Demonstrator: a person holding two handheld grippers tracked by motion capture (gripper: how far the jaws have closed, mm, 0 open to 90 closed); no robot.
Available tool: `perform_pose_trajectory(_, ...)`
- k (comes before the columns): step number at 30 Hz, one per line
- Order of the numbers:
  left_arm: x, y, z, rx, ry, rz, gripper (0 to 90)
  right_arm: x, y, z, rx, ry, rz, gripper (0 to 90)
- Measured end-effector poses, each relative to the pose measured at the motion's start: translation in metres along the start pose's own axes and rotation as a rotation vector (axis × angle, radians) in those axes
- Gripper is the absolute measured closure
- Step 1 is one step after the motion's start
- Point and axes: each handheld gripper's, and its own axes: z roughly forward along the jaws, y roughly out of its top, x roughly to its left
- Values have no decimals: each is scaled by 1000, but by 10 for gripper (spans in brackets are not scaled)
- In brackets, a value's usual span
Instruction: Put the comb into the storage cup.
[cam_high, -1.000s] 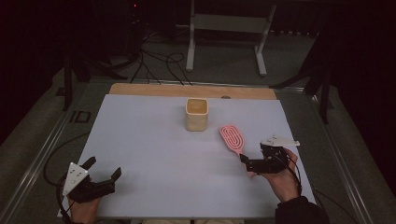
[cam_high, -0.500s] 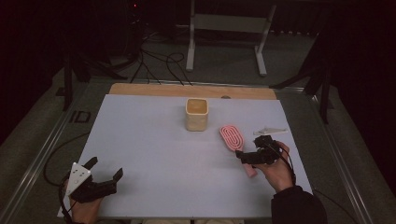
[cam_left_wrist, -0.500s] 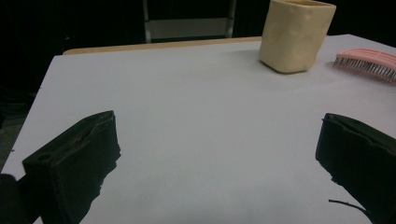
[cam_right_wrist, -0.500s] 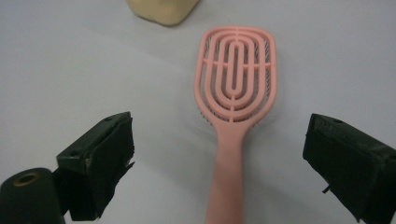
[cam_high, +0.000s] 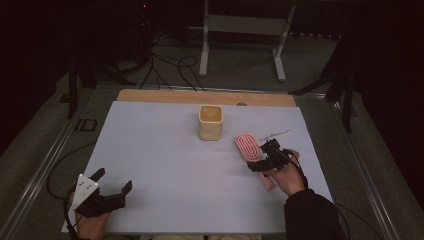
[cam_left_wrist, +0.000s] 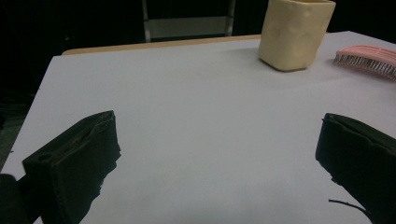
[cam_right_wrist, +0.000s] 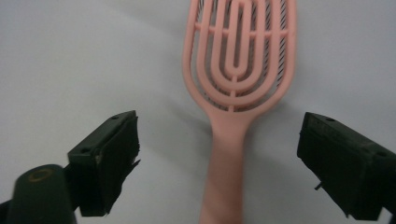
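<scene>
Room: dark all round me. A pale metal stand (cam_high: 243, 37) sits on the grey floor beyond the table, with black cables (cam_high: 165, 67) trailing in front of it. No writing, brand or label can be read on anything here.

Surface: a table (cam_high: 150, 150) covered by a plain white sheet; a strip of bare wood (cam_high: 165, 96) shows along its far edge.

Cup (cam_high: 210, 122): cream-coloured, squarish, upright, near the middle of the far half of the sheet. Dimpled sides, no print visible.

Hairbrush (cam_right_wrist: 236, 79): pink, with an open looped back, lying flat on the sheet to the right of the cup and apart from it. Its handle points toward me. In the right gripper view the handle runs between my two jaws without touching either.

My right gripper (cam_high: 265, 159): over the brush handle. Its jaws are wide and have just been closing a little, with the handle between them but not pressed.

My left gripper (cam_high: 107, 190): at the near left corner of the sheet, well apart from cup and brush. Its jaws are spread wide, with bare sheet between them. A grey plate with small dots rides on top.
</scene>
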Motion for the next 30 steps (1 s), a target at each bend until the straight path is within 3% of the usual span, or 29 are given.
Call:
perform_pose_trajectory(10,0,0,0,0,-2,1,3,-5,7,22,131,17,43,217)
perform_pose_trajectory(13,0,0,0,1,-2,2,3,-6,8,26,154,16,48,272)
perform_pose_trajectory(16,0,0,0,1,-1,2,3,-7,8,34,200,31,53,405)
perform_pose_trajectory(22,0,0,1,1,-2,2,3,-8,10,41,234,12,39,557)
perform_pose_trajectory(30,0,0,1,3,-3,4,3,-9,12,42,249,-17,27,649)
